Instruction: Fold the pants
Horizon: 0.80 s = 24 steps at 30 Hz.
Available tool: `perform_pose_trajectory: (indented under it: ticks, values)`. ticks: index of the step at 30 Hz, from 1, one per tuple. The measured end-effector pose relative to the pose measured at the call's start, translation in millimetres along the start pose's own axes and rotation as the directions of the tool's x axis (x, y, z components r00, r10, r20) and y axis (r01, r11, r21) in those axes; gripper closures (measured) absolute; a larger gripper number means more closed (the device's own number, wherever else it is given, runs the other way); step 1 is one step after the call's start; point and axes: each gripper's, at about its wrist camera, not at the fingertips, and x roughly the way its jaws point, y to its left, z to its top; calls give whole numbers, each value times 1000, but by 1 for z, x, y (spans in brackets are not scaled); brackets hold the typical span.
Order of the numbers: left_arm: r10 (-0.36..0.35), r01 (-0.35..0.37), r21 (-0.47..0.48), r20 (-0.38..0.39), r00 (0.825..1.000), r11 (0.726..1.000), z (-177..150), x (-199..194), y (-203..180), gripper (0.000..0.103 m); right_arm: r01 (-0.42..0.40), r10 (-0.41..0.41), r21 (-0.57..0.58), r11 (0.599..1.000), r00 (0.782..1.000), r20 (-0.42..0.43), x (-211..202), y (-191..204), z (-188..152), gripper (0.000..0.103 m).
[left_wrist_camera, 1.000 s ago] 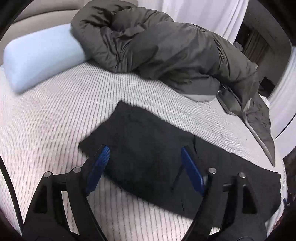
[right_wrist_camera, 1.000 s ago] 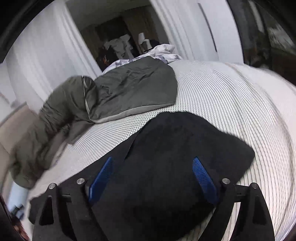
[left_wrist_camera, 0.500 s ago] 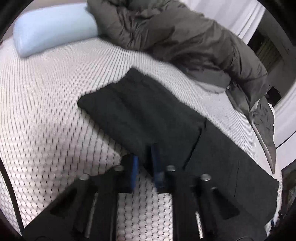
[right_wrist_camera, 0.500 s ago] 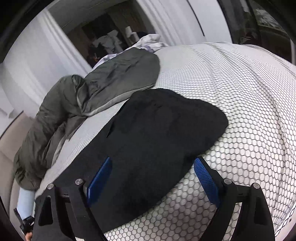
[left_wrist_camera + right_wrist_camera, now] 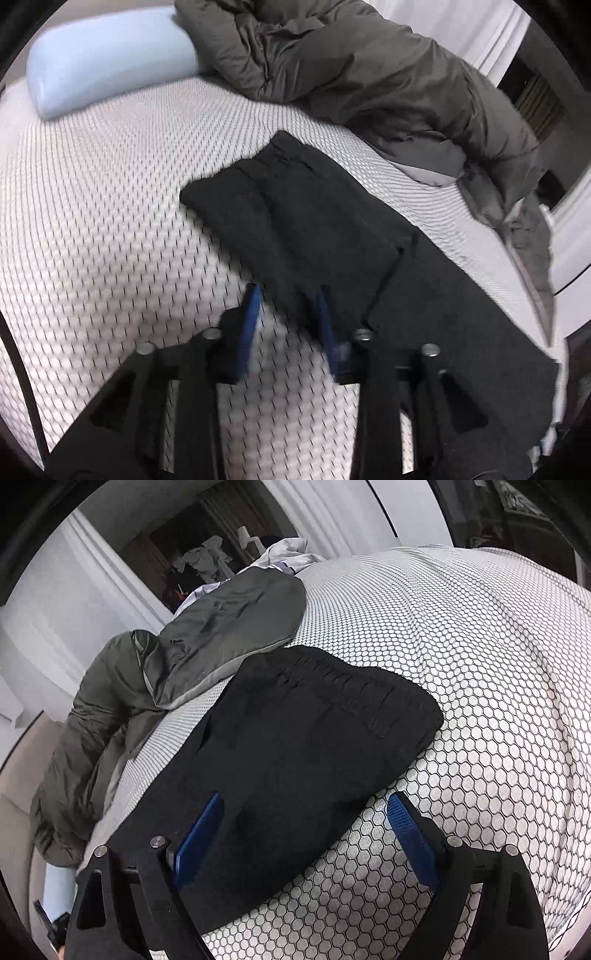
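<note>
Black pants lie flat on a white honeycomb-patterned bed, one end folded back over the rest. My left gripper sits at the near edge of the folded layer, jaws partly apart, blue fingertips either side of the edge; no firm grip shows. In the right wrist view the pants show their waistband end. My right gripper is wide open over the near edge, one finger above the cloth, the other above the bed.
A rumpled grey-green duvet lies along the far side, just behind the pants, and also shows in the right wrist view. A light blue pillow sits at the far left. White curtains hang beyond the bed.
My left gripper closed from wide open to nearly shut, then opened slightly, moving back toward the pants' near edge. My right gripper drew back toward the near edge, staying open.
</note>
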Motion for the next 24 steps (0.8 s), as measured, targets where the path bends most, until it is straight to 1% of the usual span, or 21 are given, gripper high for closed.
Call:
perform_pose_trajectory:
  ticks: [1,3,5,8,11,12,13,14,16,19,22,24]
  values:
    - [-17,17,-11,-15,1000,1000,-4,-1,2,73,-4,4,6,1000,1000,-2,-1,-1,-1,12]
    - [-74,72,-36,-63,995,997,-12,0,9,73,-26,26,29,999,1000,-13,-4,-7,-3,12]
    - [-140,136,-51,-97,985,989,-16,7,6,73,-47,48,49,998,998,-33,-2,-9,-4,12]
    - [-145,138,-68,-116,983,988,-14,23,2,74,-54,57,50,997,997,-60,3,-6,-5,12]
    - [-136,125,-115,-98,986,986,-9,34,-1,76,-63,67,46,997,994,-85,8,-3,-6,12]
    - [-134,124,-121,-81,988,985,-6,38,-2,81,-63,67,43,997,993,-93,10,-2,-7,12]
    - [-131,122,-124,-61,990,985,-4,39,-3,93,-61,64,38,997,993,-101,11,-2,-7,12]
    - [-116,110,-125,-45,992,986,-5,37,-3,97,-56,60,36,998,992,-107,13,-1,-8,12]
    - [-127,123,-134,-18,992,983,-4,32,-2,100,-56,60,38,998,991,-120,16,-3,-8,12]
    - [-137,138,-124,15,990,983,1,21,-2,100,-83,89,54,995,988,-125,19,-8,-6,12]
    - [-110,114,-77,53,993,990,-3,3,-1,100,-105,113,82,991,988,-106,24,-18,-4,12]
    - [-105,110,-74,59,993,991,-4,-3,1,101,-107,117,120,987,990,-84,32,-26,1,12]
